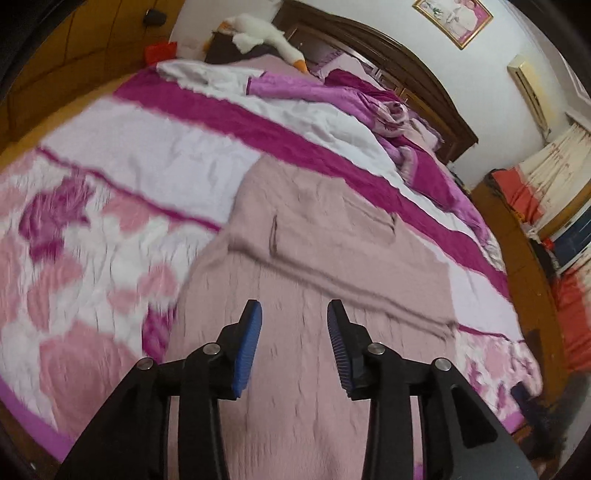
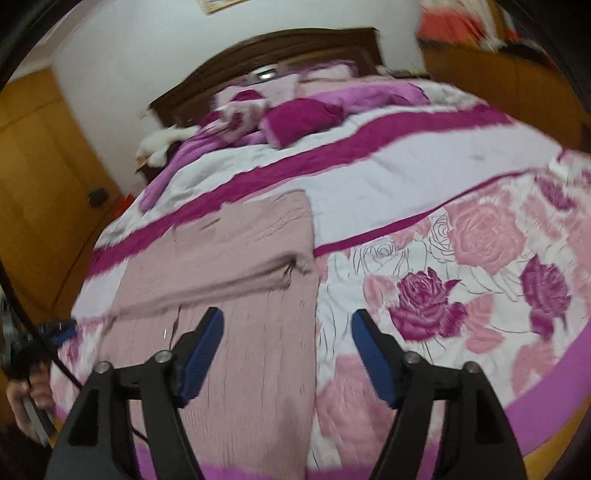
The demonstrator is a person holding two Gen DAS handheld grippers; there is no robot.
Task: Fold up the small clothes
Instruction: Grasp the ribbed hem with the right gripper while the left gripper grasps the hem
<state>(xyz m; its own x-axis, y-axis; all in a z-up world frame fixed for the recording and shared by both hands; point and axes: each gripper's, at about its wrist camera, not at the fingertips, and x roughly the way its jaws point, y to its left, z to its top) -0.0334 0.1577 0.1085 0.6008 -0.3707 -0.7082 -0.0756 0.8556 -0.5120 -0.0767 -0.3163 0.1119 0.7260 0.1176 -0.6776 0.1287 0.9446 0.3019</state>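
In the left wrist view, the far left of the frame shows the rose-patterned pink, white and magenta quilt [image 1: 92, 229] that covers the bed. At the upper left a white plush goose with an orange beak [image 1: 258, 31] lies near the dark wooden headboard [image 1: 406, 62]. Lower centre, the left tool [image 1: 294, 314] hangs with its blue-padded fingers [image 1: 248, 347] spread apart, nothing between them, above the dusty-pink knitted garment [image 1: 314, 258]. That garment lies flat on the quilt from bottom centre up to mid-frame, ribbed lengthwise, with one layer folded over across it, leaving a raised edge from centre left to lower right. A crumpled purple duvet [image 1: 369, 99] sits upper right.

In the right wrist view, a hand [image 2: 27, 398] shows at the lower left edge. The dusty-pink knitted garment [image 2: 236, 258] fills the centre left, its folded upper part overlapping the lower ribbed part; motion blur hides finer detail. The right tool [image 2: 286, 321] at bottom centre is likewise spread wide and empty, straddling the garment's right edge.
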